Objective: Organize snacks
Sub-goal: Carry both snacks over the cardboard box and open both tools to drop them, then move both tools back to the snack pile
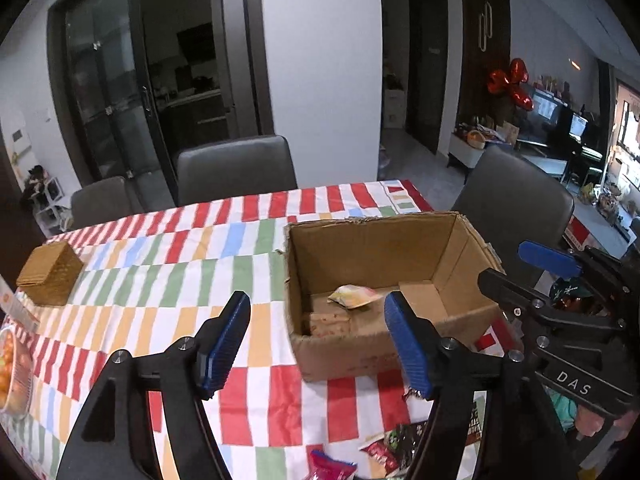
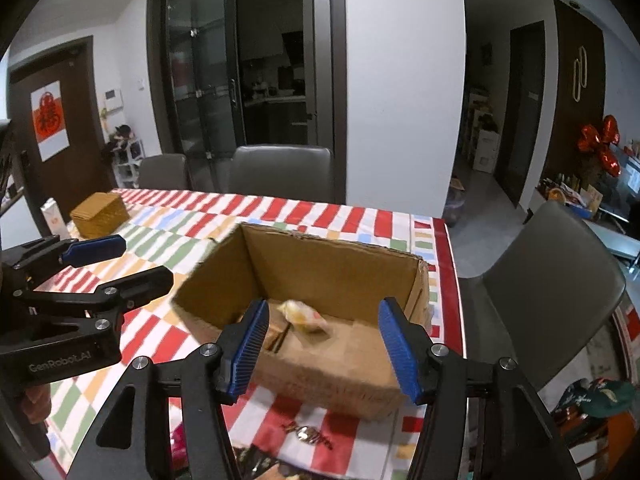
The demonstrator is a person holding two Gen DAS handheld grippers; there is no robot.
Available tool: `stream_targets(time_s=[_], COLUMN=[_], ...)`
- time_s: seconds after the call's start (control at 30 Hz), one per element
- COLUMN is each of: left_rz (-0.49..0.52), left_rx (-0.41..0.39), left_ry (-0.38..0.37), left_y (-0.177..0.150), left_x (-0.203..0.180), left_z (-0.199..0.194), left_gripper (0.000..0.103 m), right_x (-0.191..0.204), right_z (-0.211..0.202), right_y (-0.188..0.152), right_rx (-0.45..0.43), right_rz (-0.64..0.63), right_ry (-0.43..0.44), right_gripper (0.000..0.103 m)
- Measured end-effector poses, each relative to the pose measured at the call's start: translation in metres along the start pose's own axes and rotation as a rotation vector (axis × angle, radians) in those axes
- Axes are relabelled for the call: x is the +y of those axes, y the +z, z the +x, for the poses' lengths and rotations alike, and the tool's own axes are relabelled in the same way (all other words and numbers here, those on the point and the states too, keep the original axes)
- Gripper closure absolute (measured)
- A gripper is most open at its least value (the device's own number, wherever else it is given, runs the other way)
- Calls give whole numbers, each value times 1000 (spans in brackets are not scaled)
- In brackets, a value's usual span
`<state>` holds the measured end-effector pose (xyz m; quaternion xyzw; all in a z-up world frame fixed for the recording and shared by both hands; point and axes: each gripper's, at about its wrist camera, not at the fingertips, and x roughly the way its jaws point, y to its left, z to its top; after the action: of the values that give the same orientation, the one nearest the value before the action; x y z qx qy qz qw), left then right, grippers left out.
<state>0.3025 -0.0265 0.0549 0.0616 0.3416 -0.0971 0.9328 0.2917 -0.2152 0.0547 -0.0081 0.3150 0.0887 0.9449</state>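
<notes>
An open cardboard box [image 1: 452,248] [image 2: 332,264] stands on the checked tablecloth. A pale yellow snack packet [image 1: 354,296] [image 2: 304,316] sits inside it, blurred in the right wrist view, beside a flat pink pack [image 1: 330,322] on the box floor. My left gripper [image 1: 318,340] is open just in front of the box with nothing between its blue pads. My right gripper [image 2: 322,346] is open too, at the box's near wall, empty. Each gripper shows in the other's view: the right gripper [image 1: 516,268] and the left gripper [image 2: 132,260]. More snack packets [image 1: 384,448] and a wrapped sweet [image 2: 306,434] lie on the cloth near me.
A woven box [image 1: 50,276] [image 2: 98,214] stands at the table's far left, and a bowl of orange fruit [image 1: 10,372] at the left edge. Grey chairs [image 1: 236,172] [image 2: 548,292] surround the table. A white carton [image 2: 54,218] stands beside the woven box.
</notes>
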Motion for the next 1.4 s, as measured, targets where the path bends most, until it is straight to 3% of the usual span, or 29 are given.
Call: stream_targets(time_s=[0.27, 0.67, 1.03, 1.4], left_rz=[34, 63, 38, 2], left_rx=[-55, -55, 14, 115], left_ry=[30, 65, 57, 34], left_y=[-26, -79, -120, -159], left_x=[-2, 2, 6, 9], left_z=[-43, -76, -78, -50], left_gripper=[29, 27, 27, 27], right_x=[20, 50, 68, 74], right_z=[-27, -50, -44, -18], right_y=[-22, -63, -102, -140], right_rx=[-26, -8, 89, 222], right_rz=[-21, -53, -30, -17], right_ry=[62, 129, 187, 193], right_gripper=[45, 45, 45, 45])
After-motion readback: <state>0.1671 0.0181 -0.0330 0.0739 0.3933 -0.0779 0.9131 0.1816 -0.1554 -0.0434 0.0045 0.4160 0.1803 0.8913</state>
